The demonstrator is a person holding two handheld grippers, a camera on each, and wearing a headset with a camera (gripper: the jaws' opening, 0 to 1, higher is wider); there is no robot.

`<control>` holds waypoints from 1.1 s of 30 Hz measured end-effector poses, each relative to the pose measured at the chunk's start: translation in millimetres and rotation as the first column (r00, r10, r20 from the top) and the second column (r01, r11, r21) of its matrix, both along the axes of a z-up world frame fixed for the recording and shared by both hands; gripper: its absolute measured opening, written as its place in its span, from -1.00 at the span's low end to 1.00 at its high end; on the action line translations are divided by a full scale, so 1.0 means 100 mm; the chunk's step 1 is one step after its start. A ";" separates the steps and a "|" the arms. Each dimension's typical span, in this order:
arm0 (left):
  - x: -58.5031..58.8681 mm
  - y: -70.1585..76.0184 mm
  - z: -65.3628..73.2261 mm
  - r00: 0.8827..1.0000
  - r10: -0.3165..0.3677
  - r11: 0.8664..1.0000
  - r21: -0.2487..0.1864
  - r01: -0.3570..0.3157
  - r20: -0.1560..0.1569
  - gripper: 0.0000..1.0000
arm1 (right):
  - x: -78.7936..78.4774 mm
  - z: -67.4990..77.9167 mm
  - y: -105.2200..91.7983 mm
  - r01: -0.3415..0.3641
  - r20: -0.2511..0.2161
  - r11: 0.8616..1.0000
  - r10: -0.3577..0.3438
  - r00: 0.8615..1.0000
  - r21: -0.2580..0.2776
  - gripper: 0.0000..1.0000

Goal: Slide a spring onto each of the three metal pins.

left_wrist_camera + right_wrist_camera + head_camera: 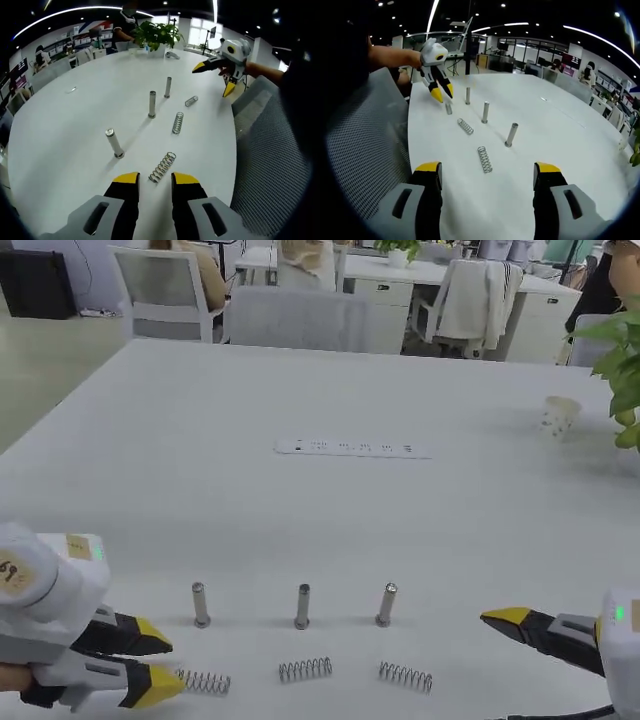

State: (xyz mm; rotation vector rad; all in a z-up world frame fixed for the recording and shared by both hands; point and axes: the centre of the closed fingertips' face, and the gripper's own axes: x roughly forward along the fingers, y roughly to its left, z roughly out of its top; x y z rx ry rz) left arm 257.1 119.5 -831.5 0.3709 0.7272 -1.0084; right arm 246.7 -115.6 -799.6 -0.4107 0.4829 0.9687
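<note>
1. Springs, three in all: lie flat in a row on the white table (pixel 320 510), close to its near edge. From left to right in the head view: left spring (pixel 205 681), middle spring (pixel 305 670), right spring (pixel 405 676).
2. Metal pins, also three: stand upright in a row just behind the springs. Left pin (pixel 200 604), middle pin (pixel 303 606), right pin (pixel 387 604). Each one bare and apart from the spring in front of it.
3. Left gripper (pixel 156 178): sits low over the table at the left spring. Jaws only a little apart, with a narrow gap, holding nothing. Yellow tips right at the near end of that spring in the left gripper view. Touching it or just short of it, cannot tell.
4. Right gripper (pixel 487 170): hangs over the table on the right side, near the right spring but not touching it. Jaws spread wide, holding nothing. Looks along the whole row in the right gripper view, with the right spring closest.
5. Farther back on the table: a white power strip (pixel 352 448) lying flat, a paper cup (pixel 560 417) near the right edge, and a green plant (pixel 625 370) beside the cup.
6. Grey mesh chair (pixel 270 150): right next to the table edge, by the grippers.
</note>
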 end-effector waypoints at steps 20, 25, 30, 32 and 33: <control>-0.02 -0.12 -0.12 0.997 -0.082 0.997 0.008 0.082 -0.001 -0.74 | 0.00 -0.02 -0.02 0.010 -0.008 1.000 -0.010 1.000 -0.002 0.49; -0.04 -0.11 -0.13 0.996 -0.087 0.996 0.011 0.087 -0.005 -0.79 | 0.00 -0.02 -0.03 0.011 -0.010 1.000 -0.011 1.000 -0.004 0.49; -0.07 -0.09 -0.14 0.997 -0.082 0.997 0.015 0.082 -0.012 -0.81 | 0.00 0.00 -0.01 0.007 -0.006 1.000 -0.007 1.000 -0.003 0.49; -0.08 -0.08 -0.15 0.996 -0.085 0.996 0.025 0.085 -0.012 -0.81 | -0.01 0.00 0.00 0.004 -0.005 1.000 -0.004 1.000 -0.002 0.49; -0.08 -0.08 -0.15 0.996 -0.087 0.996 0.027 0.087 -0.011 -0.81 | -0.01 0.00 0.00 0.004 -0.005 1.000 -0.004 1.000 -0.001 0.49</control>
